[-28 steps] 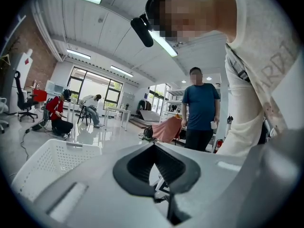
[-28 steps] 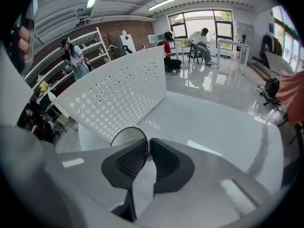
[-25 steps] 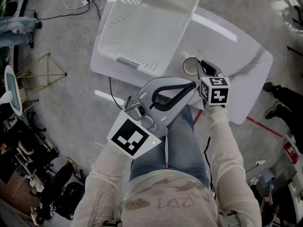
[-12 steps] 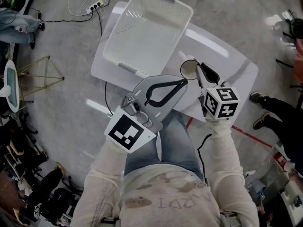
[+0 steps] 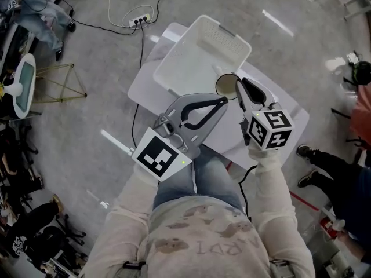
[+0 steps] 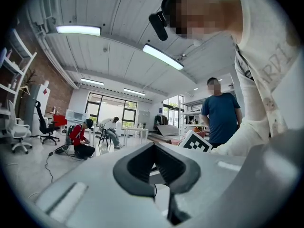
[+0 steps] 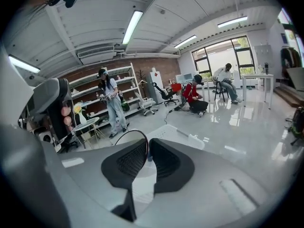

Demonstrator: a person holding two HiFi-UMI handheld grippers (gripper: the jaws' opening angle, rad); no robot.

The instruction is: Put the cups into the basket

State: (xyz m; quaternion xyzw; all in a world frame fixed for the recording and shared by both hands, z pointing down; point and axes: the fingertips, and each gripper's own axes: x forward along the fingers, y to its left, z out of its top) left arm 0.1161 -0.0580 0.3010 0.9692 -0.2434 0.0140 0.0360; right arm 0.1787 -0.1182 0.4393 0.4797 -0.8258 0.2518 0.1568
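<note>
Cream sleeves [image 5: 272, 201], blue jeans [image 5: 210, 178]. Left gripper [image 5: 224, 101], right gripper [image 5: 239, 84]: grey shells, black jaws, black-white marker cubes [image 5: 269, 129].

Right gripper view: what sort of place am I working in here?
Probably an open-plan lab or workshop. There is a brick wall lined with white shelving, rolling office chairs, long ceiling strip lights and a glossy floor.

So the right gripper [image 7: 147, 150] has its two dark jaws pinched on the thin rim of a cup [image 7: 135, 131], and the rim arcs up on the left of the jaws. Just behind them is the white basket [image 7: 179, 133], sitting apart from the cup. Further back there's a glossy floor, someone standing [image 7: 111, 106] by the shelves [image 7: 90, 96], and someone in red crouching [image 7: 194, 99].
</note>
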